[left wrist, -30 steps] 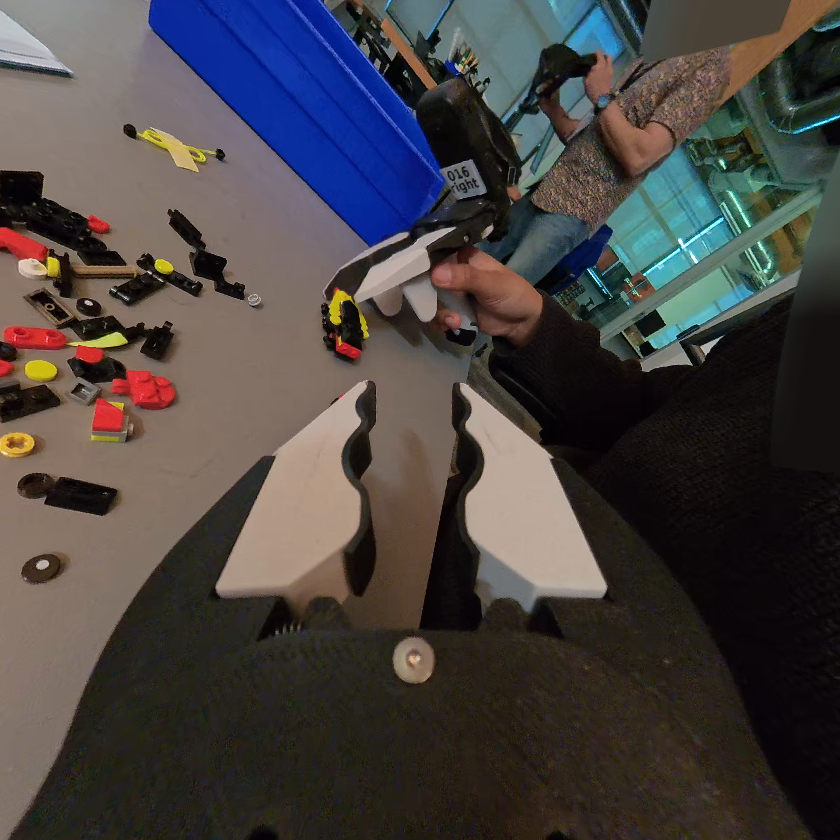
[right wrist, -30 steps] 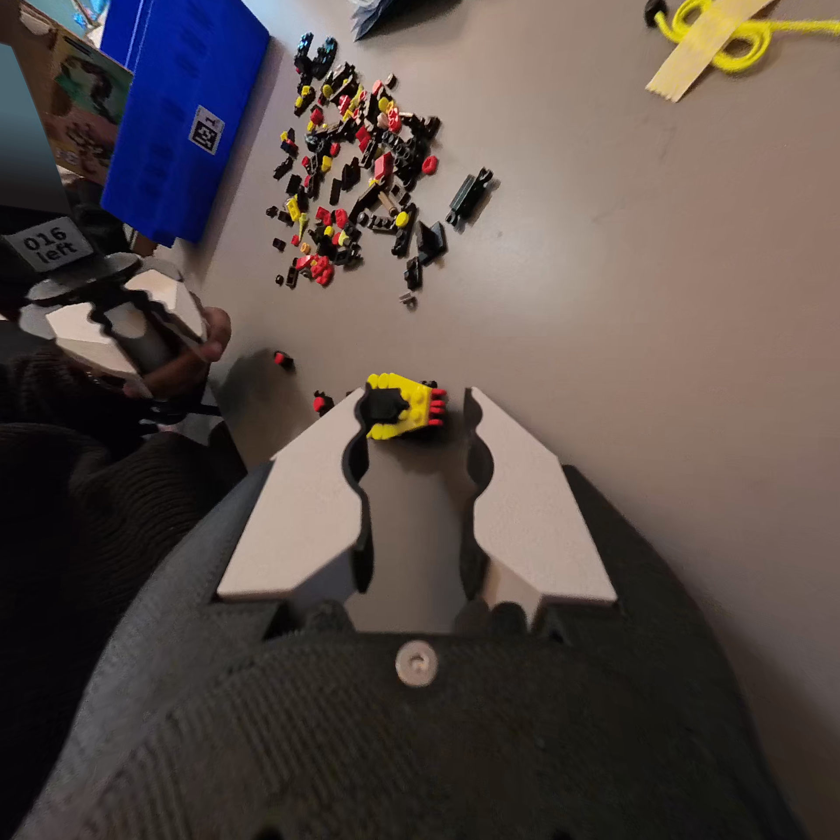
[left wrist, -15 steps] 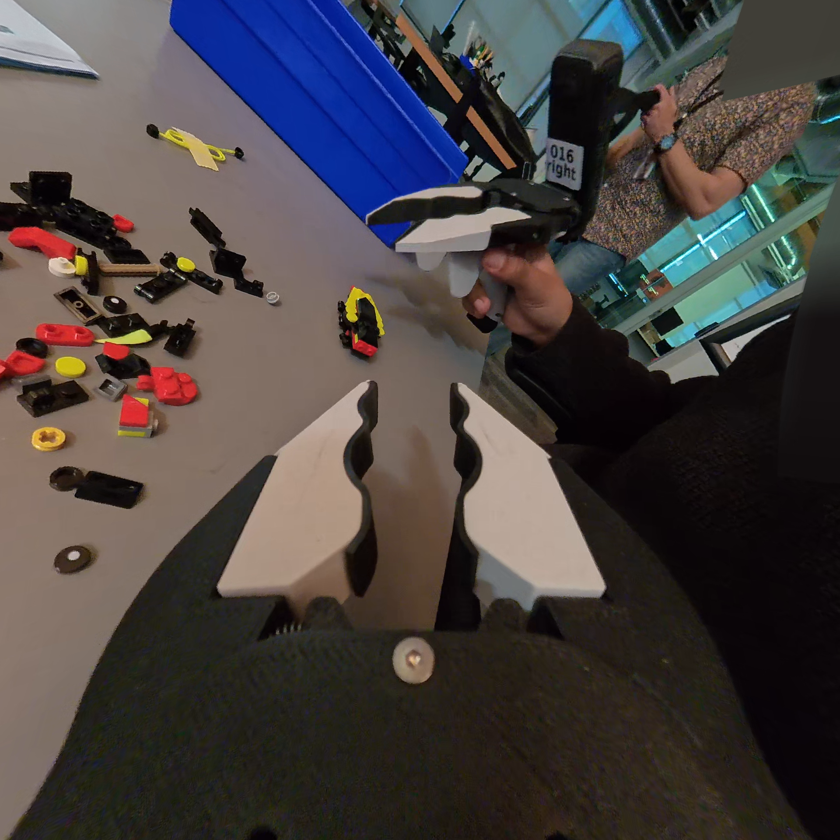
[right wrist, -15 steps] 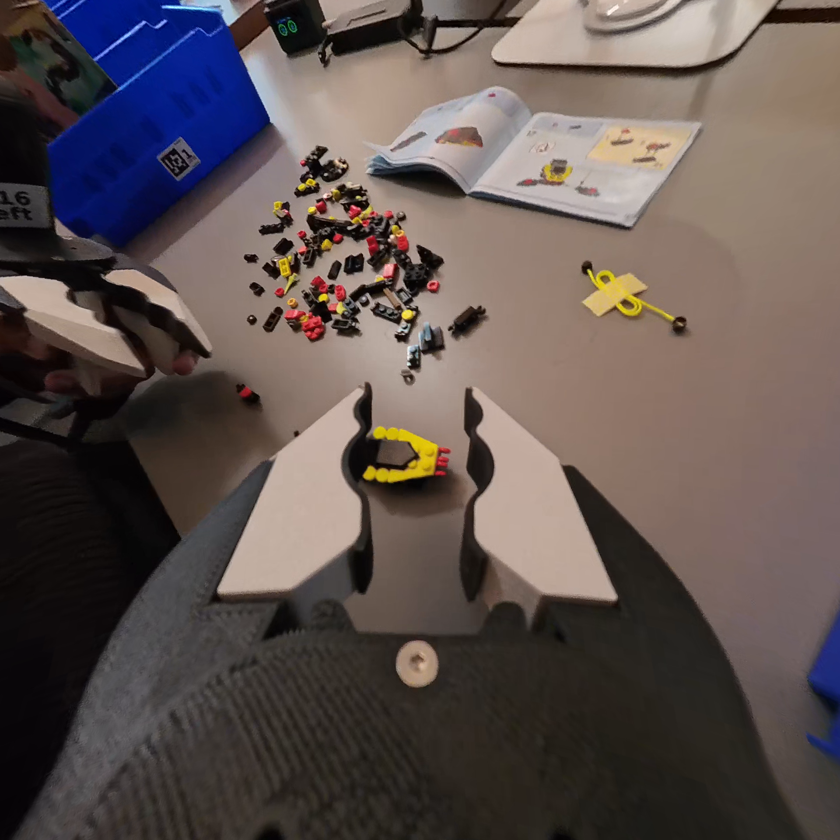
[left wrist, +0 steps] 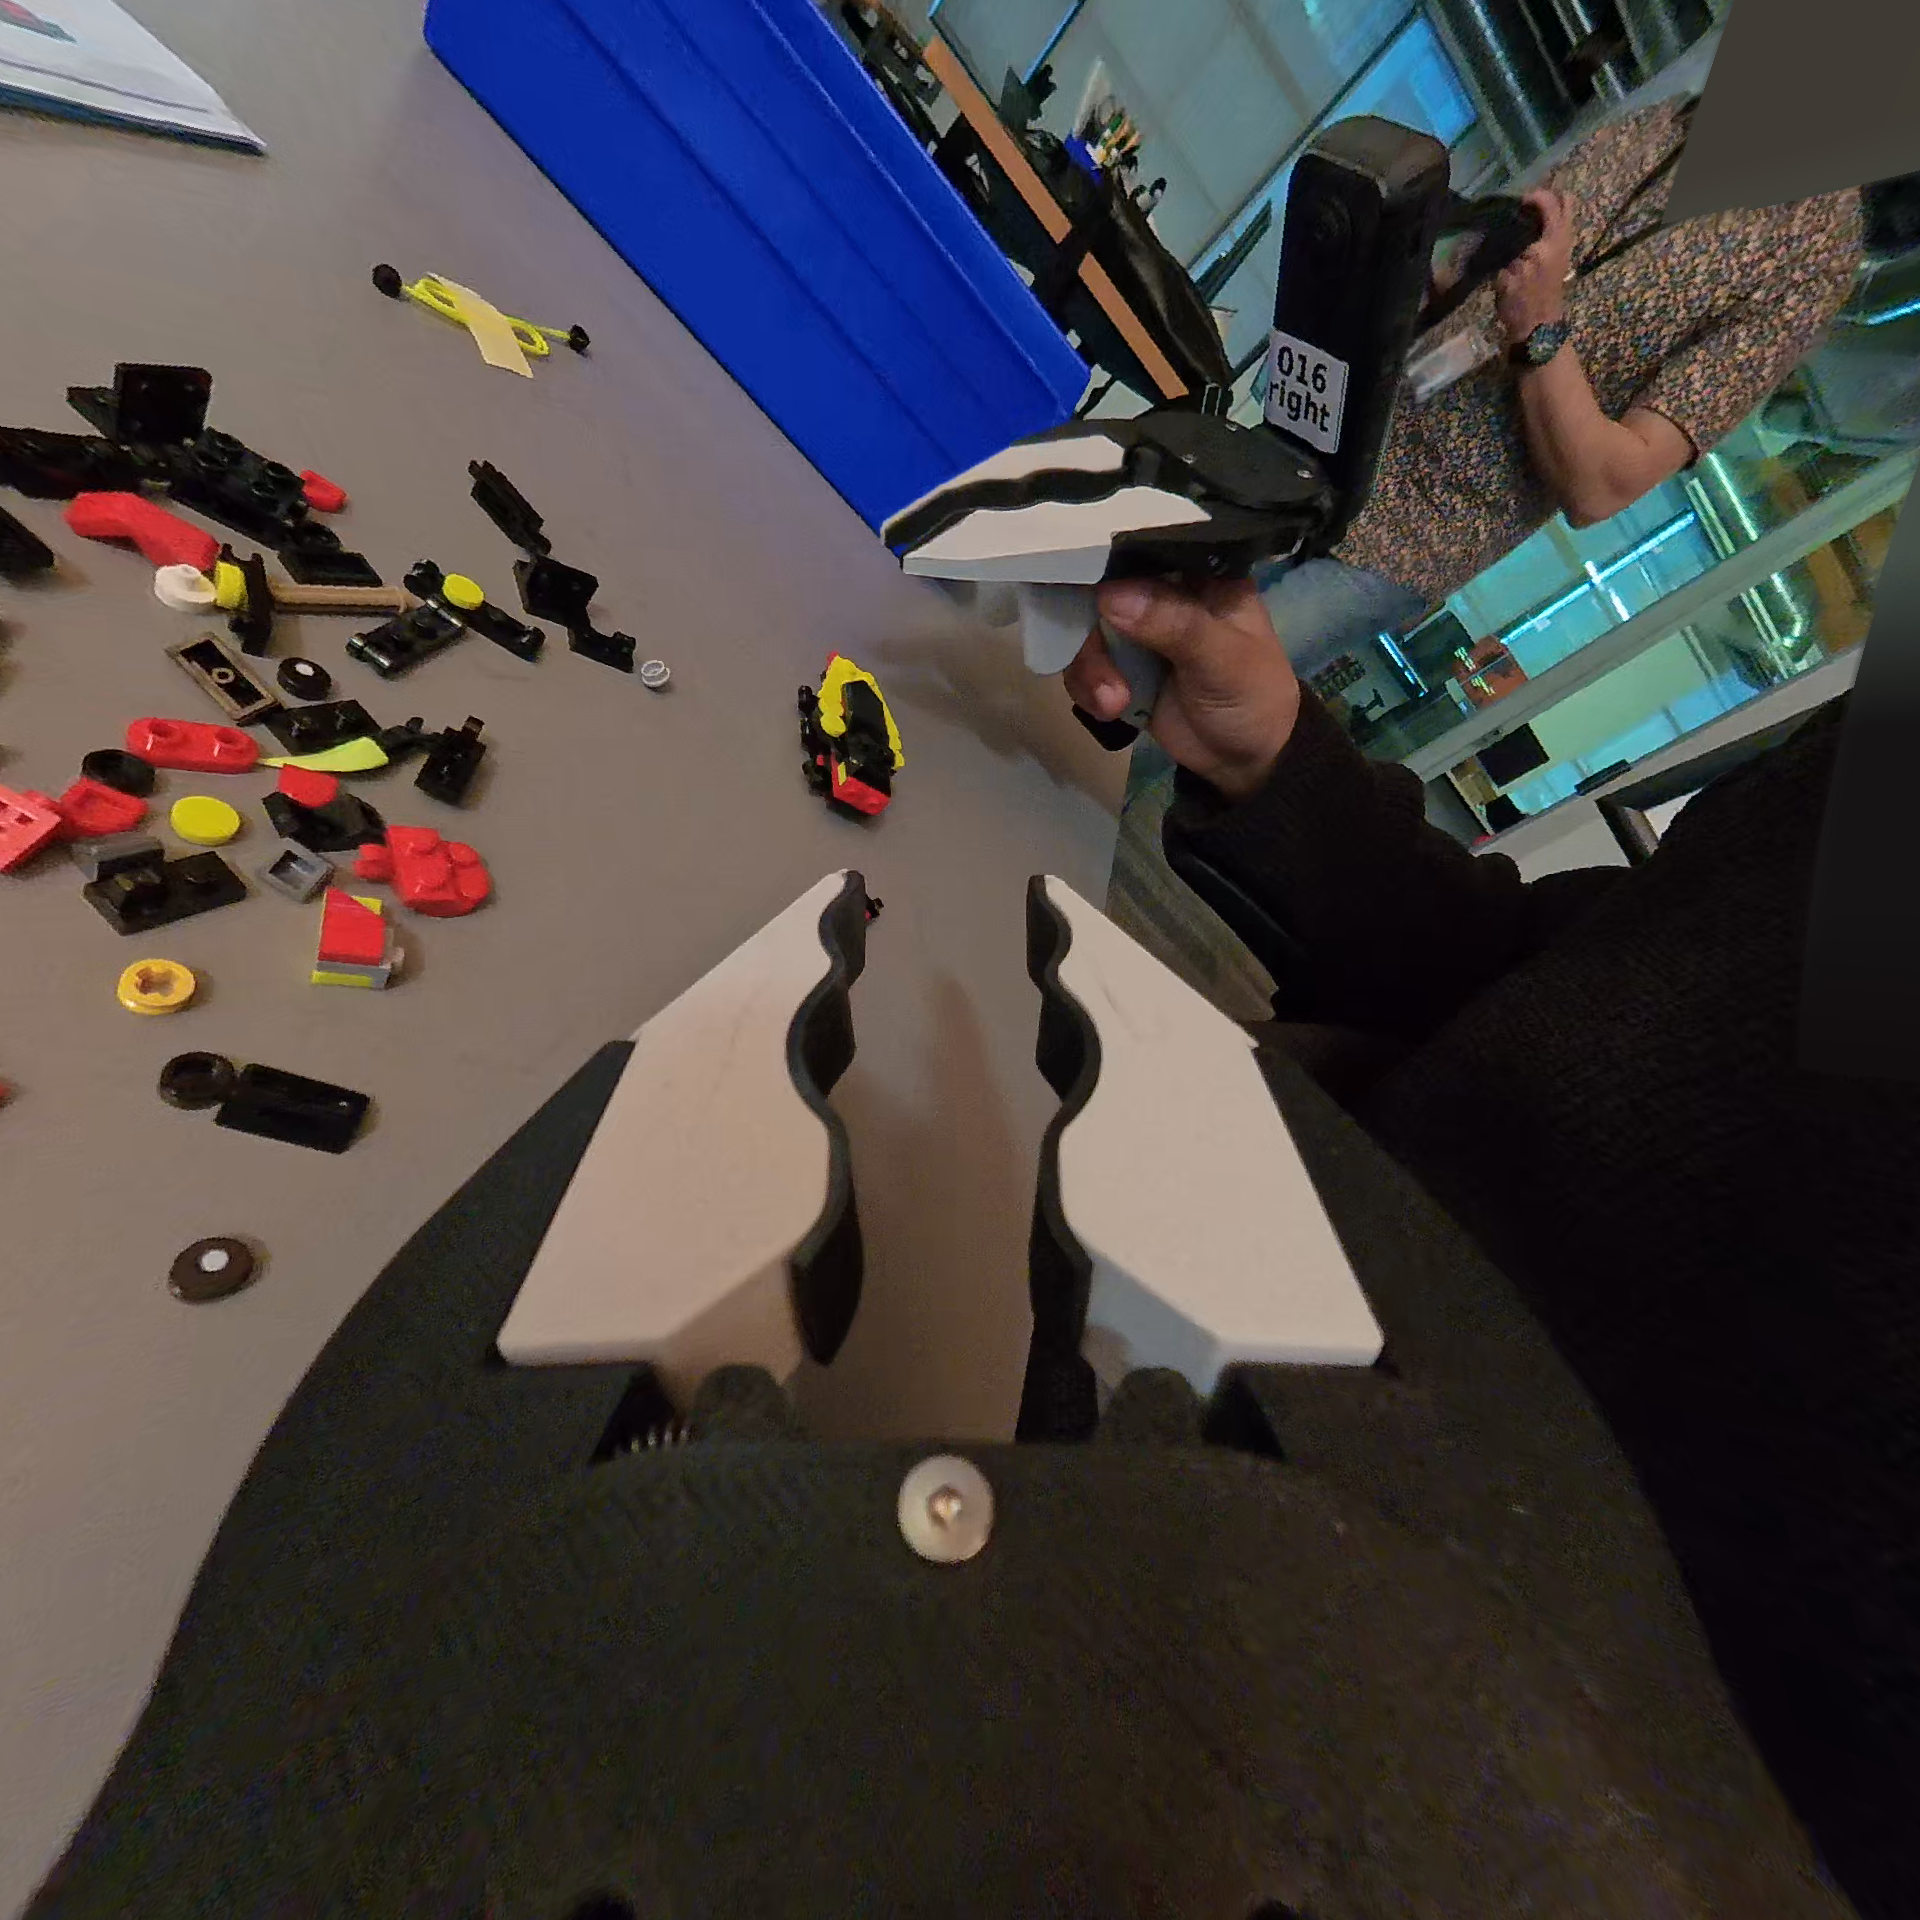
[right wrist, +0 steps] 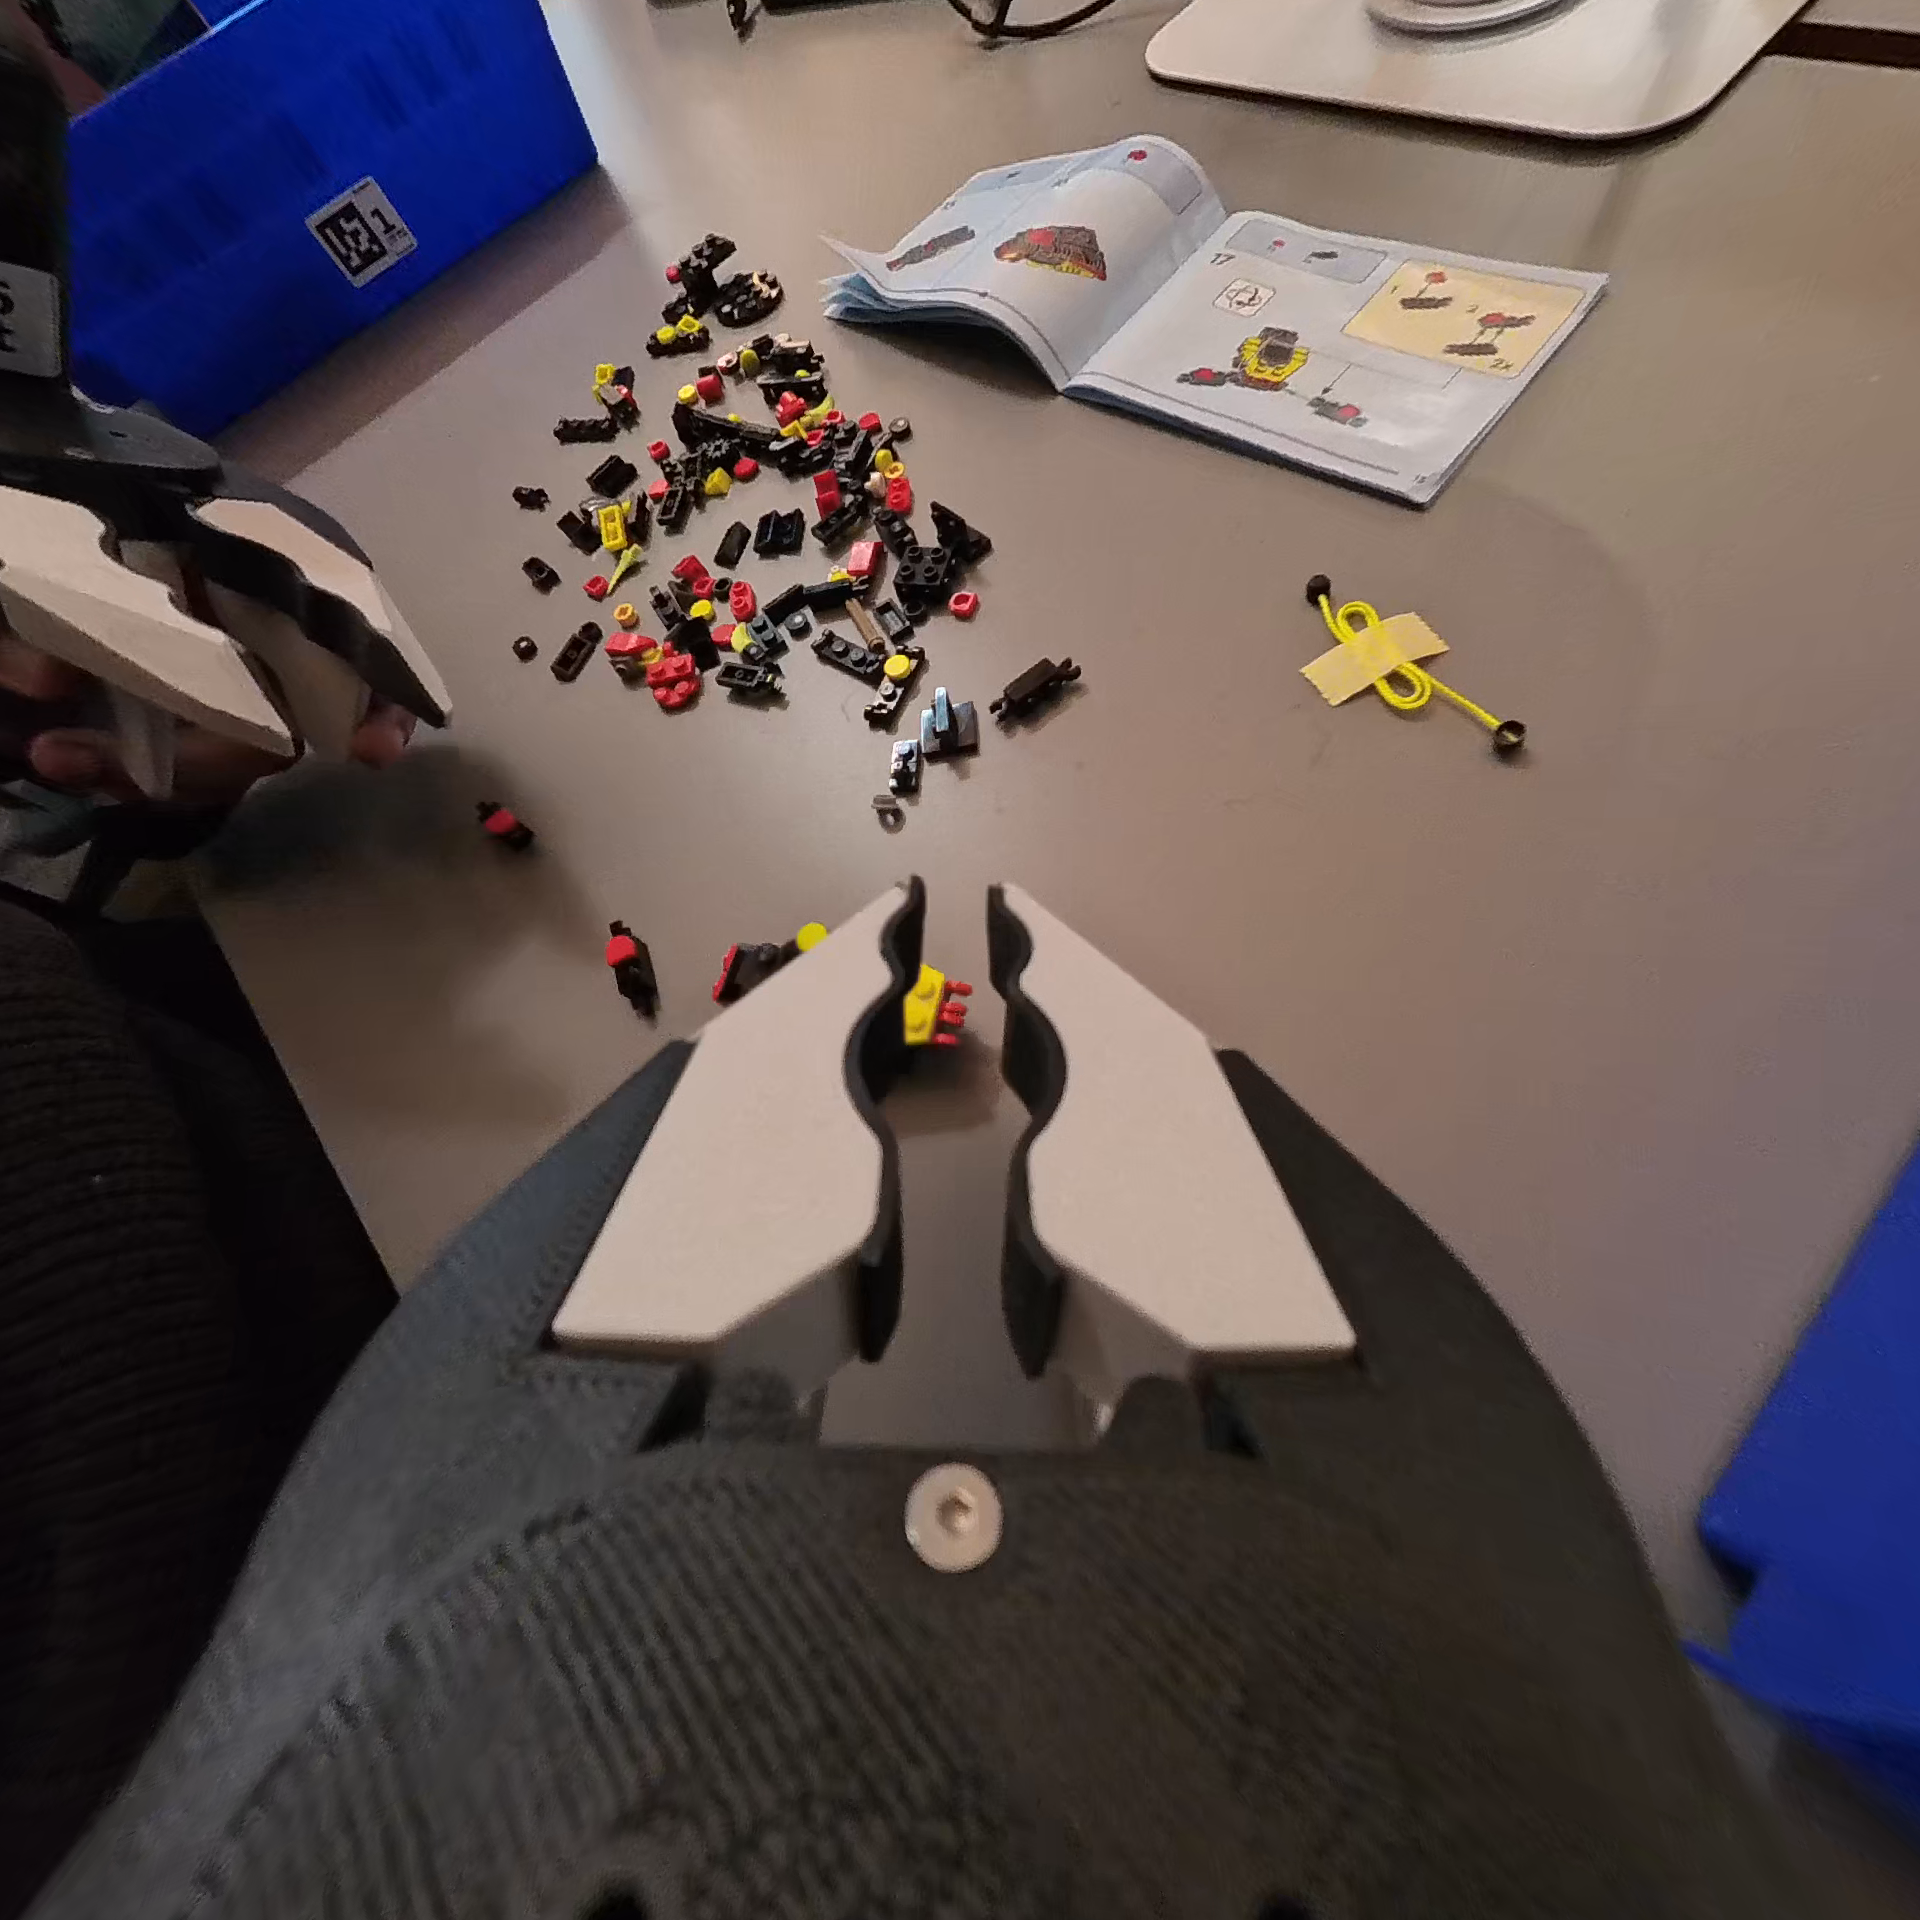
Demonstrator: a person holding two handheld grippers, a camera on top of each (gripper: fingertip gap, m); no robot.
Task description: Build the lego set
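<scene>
A small yellow, black and red brick model (left wrist: 850, 732) lies on the grey table (left wrist: 644, 831). In the right wrist view only its yellow and red end (right wrist: 930, 1006) shows through the gap between my fingers. My right gripper (right wrist: 954, 888) hangs above the table just right of the model (left wrist: 902, 551). Its jaws are a narrow slit apart, with nothing between the pads. My left gripper (left wrist: 943, 883) is open and empty, low over the table's near edge. A tiny black and red piece (left wrist: 871, 906) lies by its left fingertip. The left gripper also shows at the left of the right wrist view (right wrist: 364, 727).
A pile of loose black, red and yellow bricks (right wrist: 769, 540) lies ahead, with an open booklet (right wrist: 1216, 312) behind it. A blue bin (right wrist: 312, 208) stands at the back left and another (right wrist: 1829, 1455) at the right. Yellow cord under tape (right wrist: 1382, 655). Small pieces (right wrist: 631, 961) lie near the model. Spacing between my two grippers at the tips: around 15 cm.
My right gripper's jaws have narrowed from wide open to a slim gap, closing on nothing while the model stays on the table. The right gripper has lifted and levelled. The left gripper has barely moved.
</scene>
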